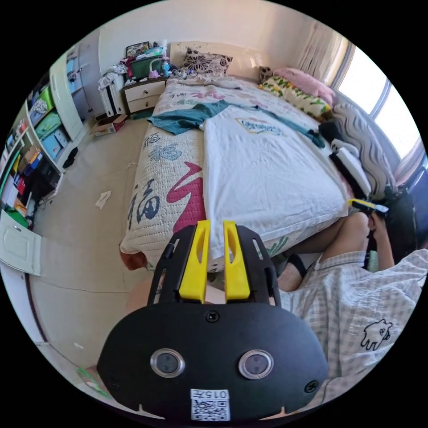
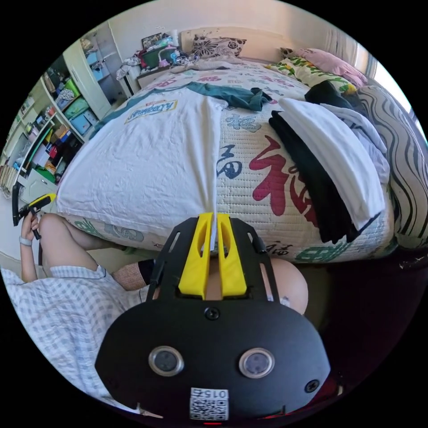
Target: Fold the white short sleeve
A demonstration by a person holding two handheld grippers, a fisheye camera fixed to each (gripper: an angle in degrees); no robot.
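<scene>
White short sleeve (image 1: 263, 169): spread flat, print side up, on the bed (image 1: 165, 187), hem hanging over the near edge toward you, collar far up by the teal garment (image 1: 187, 118). Placed this way so both bottom corners are within your reach.

Right claw (image 2: 214, 223): clamped on the shirt's near hem corner; white cloth runs up between the yellow jaws and draws a taut ridge along that side of the shirt, so you have the edge ready to lift or carry across.

Left claw (image 1: 215, 229): jaws nearly together with a narrow gap; it sits at the opposite hem corner, but you cannot tell from the left gripper view whether cloth is caught between them. In the right gripper view it appears at the far left (image 2: 38, 204), held beside your knee, just off the mattress edge.

Judgement: the fold looks not yet begun; the shirt lies full width.

Surroundings:
- Folded stack (image 2: 330, 165), white over black, on the quilt beside the shirt, apart from it, likely finished pieces set aside
- Pillows (image 1: 298, 91) along the window side
- Nightstand (image 1: 142, 93), cluttered on top, at the head of the bed
- Shelving (image 1: 40, 133) with coloured boxes across the floor
</scene>
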